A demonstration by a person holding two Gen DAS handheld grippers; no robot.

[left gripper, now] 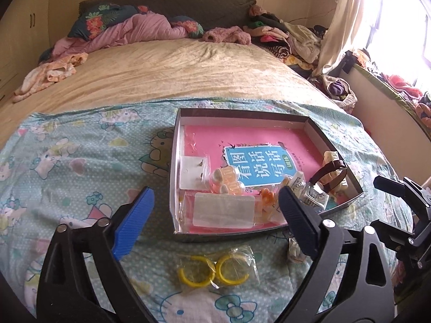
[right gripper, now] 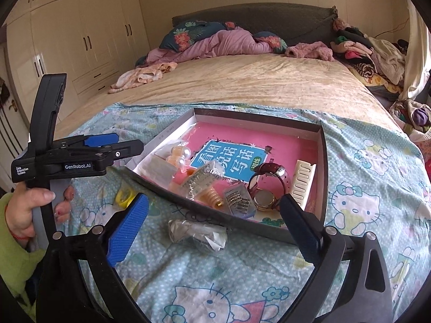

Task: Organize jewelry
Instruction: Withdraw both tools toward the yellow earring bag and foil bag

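Two grippers: both hover above the near end of the bed, over a cartoon-cat sheet.
Left gripper: jaws spread wide, nothing between the pads; a bare hand in a green sleeve grips its handle.
Right gripper: jaws also wide apart, holding nothing.
Box: shallow open cardboard tray lying flat on the sheet, its long axis running left to right in both views; a pink booklet lines its floor.
Inside the box: a watch on its side with the strap looped up, a cream comb-like piece with its long axis running toward the headboard, bagged pearl-tipped pieces, a spiky clip and a clear flat packet.
Yellow hoops: a pair in a clear bag, side by side, on the sheet just in front of the box, below the left jaws.
Clear bag: crumpled, on the sheet just outside the box's near wall, long axis across the right view.
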